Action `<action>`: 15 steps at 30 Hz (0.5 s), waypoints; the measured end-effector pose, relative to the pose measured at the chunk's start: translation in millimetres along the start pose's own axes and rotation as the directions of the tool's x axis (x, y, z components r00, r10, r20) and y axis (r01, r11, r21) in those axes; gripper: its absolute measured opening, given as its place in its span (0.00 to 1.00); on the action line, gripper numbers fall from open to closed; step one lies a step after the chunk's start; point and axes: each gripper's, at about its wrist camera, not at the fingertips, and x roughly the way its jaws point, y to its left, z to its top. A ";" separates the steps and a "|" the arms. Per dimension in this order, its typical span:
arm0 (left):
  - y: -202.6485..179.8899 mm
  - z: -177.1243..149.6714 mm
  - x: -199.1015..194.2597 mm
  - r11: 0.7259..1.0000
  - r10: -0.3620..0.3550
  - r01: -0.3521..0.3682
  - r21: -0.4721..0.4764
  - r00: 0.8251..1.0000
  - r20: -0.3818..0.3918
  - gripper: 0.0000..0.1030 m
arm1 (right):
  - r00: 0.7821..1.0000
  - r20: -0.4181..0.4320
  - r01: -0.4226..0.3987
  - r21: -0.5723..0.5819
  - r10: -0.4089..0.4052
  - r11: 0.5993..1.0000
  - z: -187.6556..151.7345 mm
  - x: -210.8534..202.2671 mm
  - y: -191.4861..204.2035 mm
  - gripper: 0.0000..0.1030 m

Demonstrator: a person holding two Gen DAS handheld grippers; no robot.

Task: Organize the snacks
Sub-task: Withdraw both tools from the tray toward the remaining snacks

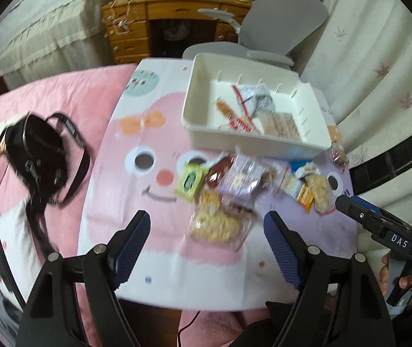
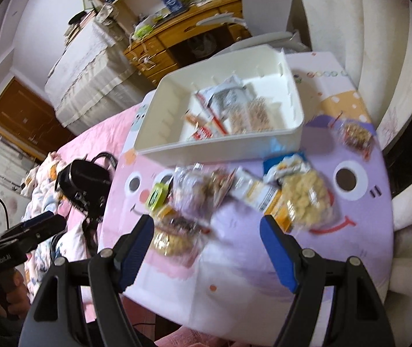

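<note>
Your white bin (image 1: 307,144) sits open at the far side of the cartoon-face mat (image 1: 154,260). Inside it lie a silver-grey crumpled packet (image 1: 256,98), a red-and-white wrapper (image 1: 239,123) and a flat pack of brown biscuits (image 1: 282,125); motion blur hides finer detail.

On the mat, just in front of the bin, your loose snacks lie in a cluster: a green packet (image 1: 190,182), a dark red sachet (image 1: 217,172), a lilac bag (image 1: 242,175), a clear bag of pale yellow puffs (image 1: 214,225) and a blue-and-orange pack of puffed rounds (image 2: 301,190). A small clear bag of brown pieces (image 2: 354,137) lies apart, near the bin's right corner.
</note>
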 end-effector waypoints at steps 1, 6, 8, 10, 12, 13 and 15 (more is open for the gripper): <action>2.1 -7.8 0.1 1.000 0.012 -0.012 -0.011 1.000 -0.005 0.77 | 1.000 -0.010 -0.007 -0.004 0.007 1.000 -5.4 2.2 1.3 0.74; 15.6 -35.0 -2.1 0.996 0.060 -0.062 -0.065 0.998 -0.030 0.77 | 0.997 -0.066 -0.039 -0.007 0.039 0.999 -27.5 12.7 7.2 0.74; 21.2 -42.6 -6.9 0.995 0.066 -0.068 -0.078 0.997 -0.026 0.77 | 0.995 -0.081 -0.052 -0.010 0.051 0.999 -35.9 15.0 10.8 0.74; 24.9 -47.1 -11.2 0.994 0.071 -0.072 -0.085 0.997 -0.024 0.77 | 0.994 -0.094 -0.057 -0.021 0.055 0.998 -41.4 16.5 15.4 0.74; 28.7 -49.6 -14.1 0.993 0.074 -0.076 -0.093 0.997 -0.023 0.77 | 0.992 -0.111 -0.065 -0.030 0.062 0.997 -45.9 17.9 20.2 0.74; 30.7 -50.6 -15.2 0.992 0.077 -0.079 -0.097 0.997 -0.023 0.77 | 0.991 -0.120 -0.071 -0.035 0.066 0.997 -48.0 18.7 22.8 0.74; 32.6 -50.0 -16.2 0.992 0.078 -0.080 -0.100 0.997 -0.022 0.77 | 0.989 -0.130 -0.082 -0.046 0.075 0.996 -51.4 19.0 26.3 0.74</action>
